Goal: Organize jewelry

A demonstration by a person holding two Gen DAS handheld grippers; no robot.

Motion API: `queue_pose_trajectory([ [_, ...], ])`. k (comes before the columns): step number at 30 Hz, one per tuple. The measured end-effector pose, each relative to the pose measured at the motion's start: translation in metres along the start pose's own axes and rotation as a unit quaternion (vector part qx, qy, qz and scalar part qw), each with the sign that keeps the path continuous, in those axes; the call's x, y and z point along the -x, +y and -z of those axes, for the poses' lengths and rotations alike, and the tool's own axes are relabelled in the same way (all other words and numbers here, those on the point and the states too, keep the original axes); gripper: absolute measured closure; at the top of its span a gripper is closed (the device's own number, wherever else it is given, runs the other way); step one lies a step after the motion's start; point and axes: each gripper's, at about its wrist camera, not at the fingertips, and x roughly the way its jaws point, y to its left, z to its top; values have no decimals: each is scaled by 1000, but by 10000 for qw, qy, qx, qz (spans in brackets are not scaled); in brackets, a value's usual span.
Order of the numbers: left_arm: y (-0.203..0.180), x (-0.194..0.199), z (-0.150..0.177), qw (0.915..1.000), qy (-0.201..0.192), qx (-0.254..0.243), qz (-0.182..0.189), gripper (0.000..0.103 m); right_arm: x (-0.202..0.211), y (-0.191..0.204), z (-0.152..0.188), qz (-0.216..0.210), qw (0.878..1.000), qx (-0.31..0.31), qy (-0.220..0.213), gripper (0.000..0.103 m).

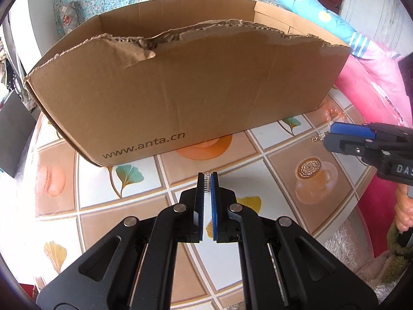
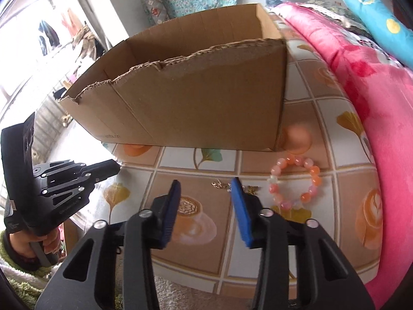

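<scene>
Left tongs (image 1: pixel 208 178) pinch a silver chain (image 1: pixel 207 180) near the box (image 1: pixel 180 98); right tongs (image 2: pixel 206 188) spread.

The cardboard box (image 1: pixel 180 90) hides its own floor behind its torn front wall. The small chain (image 2: pixel 222 184) is too tiny to identify, partly behind the right hand-held gripper (image 2: pixel 206 188).

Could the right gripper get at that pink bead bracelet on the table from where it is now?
Probably yes. The bead bracelet lies in the open on the table, just right of the right gripper, whose fingers stand apart with nothing between them.
</scene>
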Motion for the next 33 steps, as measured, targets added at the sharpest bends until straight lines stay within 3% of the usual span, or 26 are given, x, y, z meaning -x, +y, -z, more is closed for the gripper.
queue_pose_trajectory([
  [5,2,-1,5,10000,2,73,45,99,-17,5,-5,373,9985,271,283,86],
  [8,7,0,5,10000,-7,74,57,99,-18,9,-6,457,9978,396,281,88],
  [13,7,0,4,10000,-14,73,54,99,-21,23,-5,168,9973,596,405,90],
  [17,7,1,4,9999,-24,77,60,99,-13,27,-2,-459,9964,518,489,90],
  [19,6,1,5,10000,-26,71,61,99,-9,26,-1,-487,9962,534,494,90],
  [33,10,2,7,9999,-70,103,103,99,-13,49,1,268,9884,1430,428,89],
])
